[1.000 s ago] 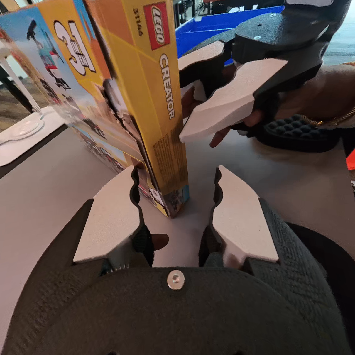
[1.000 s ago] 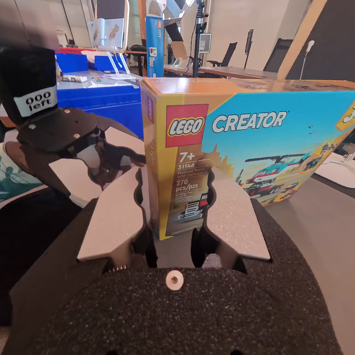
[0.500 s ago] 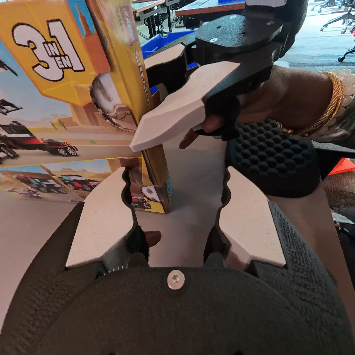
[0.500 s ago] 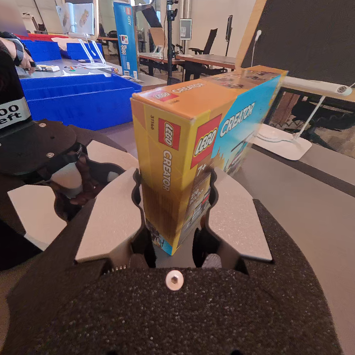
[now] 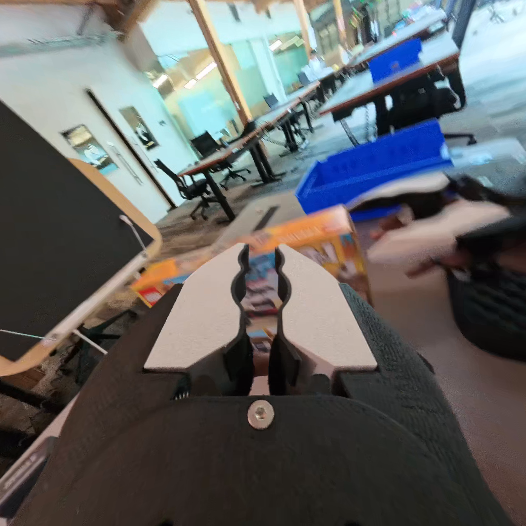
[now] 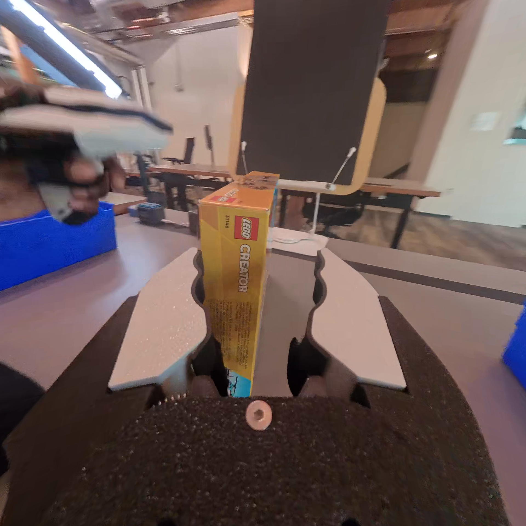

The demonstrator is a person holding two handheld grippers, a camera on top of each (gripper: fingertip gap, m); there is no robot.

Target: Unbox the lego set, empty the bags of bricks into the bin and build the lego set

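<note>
Both views are bright and evenly lit, with soft, faint shadows. In the right wrist view the lego box (image 6: 236,284) is fairly sharp; up and left of it a long ceiling light strip (image 6: 65,48) glares white, and the left gripper (image 6: 168,131) is smeared by motion. The left wrist view is blurred nearly throughout: the box (image 5: 313,236), the blue bin (image 5: 378,170) behind it and the right gripper (image 5: 410,273) beside it all streak. Wide-angle distortion bends lines toward the frame edges.

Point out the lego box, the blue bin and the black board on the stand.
lego box (image 6: 236,284), right wrist view, narrow yellow end face.
blue bin (image 5: 370,173), left wrist view, long side wall.
black board (image 6: 310,94), right wrist view, dark face.
</note>
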